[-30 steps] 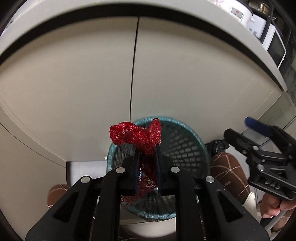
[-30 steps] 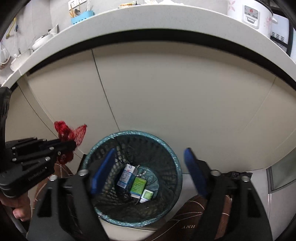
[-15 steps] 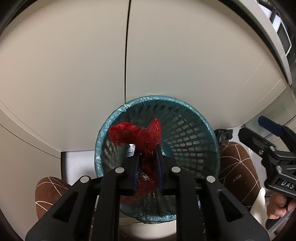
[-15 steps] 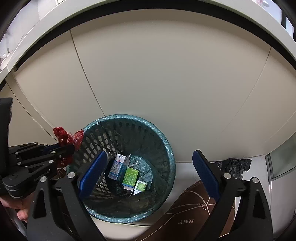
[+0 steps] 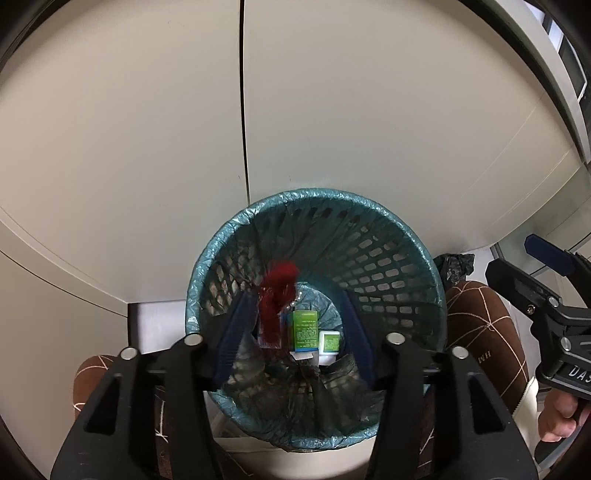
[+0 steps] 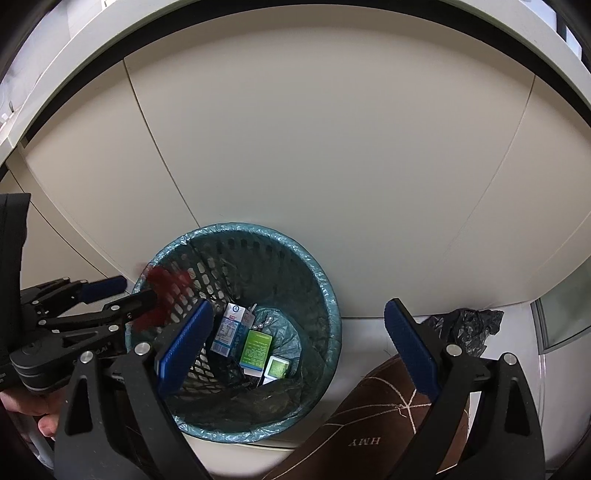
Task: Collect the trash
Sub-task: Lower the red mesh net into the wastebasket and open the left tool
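A teal mesh trash bin (image 5: 314, 194) (image 6: 240, 227) with a teal liner stands on the floor against the cabinet. Above its mouth my left gripper (image 5: 297, 295) (image 6: 136, 290) points down, its jaws opening. A red net (image 5: 275, 295) (image 6: 166, 291) is between them, blurred and free of the pads, dropping into the bin. At the bin's bottom lie a blue-and-white carton (image 6: 231, 328), a green box (image 5: 304, 330) (image 6: 256, 349) and a small green-and-white box (image 5: 330, 341) (image 6: 277, 367). My right gripper (image 6: 299, 308) (image 5: 513, 254) hangs open and holds nothing, right of the bin.
Cream cabinet doors (image 5: 369, 110) rise right behind the bin, under a counter edge (image 6: 295, 22). A crumpled black plastic bag (image 6: 465, 325) (image 5: 454, 264) lies on the floor to the right. Brown patterned slippers (image 6: 388, 424) (image 5: 480, 332) flank the bin. A hand (image 5: 557, 417) grips the right tool.
Both grippers sank toward the bin. The left jaws, shut on the red net before, have spread, and the net has slipped from them and is falling into the bin.
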### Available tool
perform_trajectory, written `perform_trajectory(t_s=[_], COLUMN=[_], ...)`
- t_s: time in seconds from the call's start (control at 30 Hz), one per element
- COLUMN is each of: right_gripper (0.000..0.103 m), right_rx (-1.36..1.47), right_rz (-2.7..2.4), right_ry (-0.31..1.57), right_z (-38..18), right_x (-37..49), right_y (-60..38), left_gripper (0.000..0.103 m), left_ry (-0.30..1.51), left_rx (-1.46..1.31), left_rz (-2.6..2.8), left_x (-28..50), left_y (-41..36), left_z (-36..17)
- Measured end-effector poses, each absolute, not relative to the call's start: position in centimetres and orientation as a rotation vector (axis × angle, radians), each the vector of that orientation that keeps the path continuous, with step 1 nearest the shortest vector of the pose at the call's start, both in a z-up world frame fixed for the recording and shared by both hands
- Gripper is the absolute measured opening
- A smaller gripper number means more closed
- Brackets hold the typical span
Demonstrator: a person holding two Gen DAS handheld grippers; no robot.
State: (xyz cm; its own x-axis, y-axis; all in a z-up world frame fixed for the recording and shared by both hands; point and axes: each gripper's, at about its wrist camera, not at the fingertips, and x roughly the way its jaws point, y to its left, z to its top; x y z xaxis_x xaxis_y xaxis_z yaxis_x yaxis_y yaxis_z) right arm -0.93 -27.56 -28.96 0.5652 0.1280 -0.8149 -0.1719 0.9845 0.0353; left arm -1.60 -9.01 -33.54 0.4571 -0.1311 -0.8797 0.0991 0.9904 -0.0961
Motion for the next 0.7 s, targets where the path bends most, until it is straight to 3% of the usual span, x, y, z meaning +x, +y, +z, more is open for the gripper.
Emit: perform_trajectory(t_s=[0.4,0.7], right_gripper=[0.09,0.094], right_rx=[-0.055,-0.02], right_rz=[0.181,0.207], right_ry=[0.937,0.861], right_z=[-27.7,-22.2], right_x=[-1.1,-0.8], right_y=[-27.7,-28.7], left_gripper=[0.096,0.097], left_ry=[1.035,0.933], left_rx=[-0.051,-0.075], left_rz=[-0.114,-0.096], left_x=[-2.0,-2.5], left_y=[-8.2,-7.1], left_z=[-30.7,-24.3])
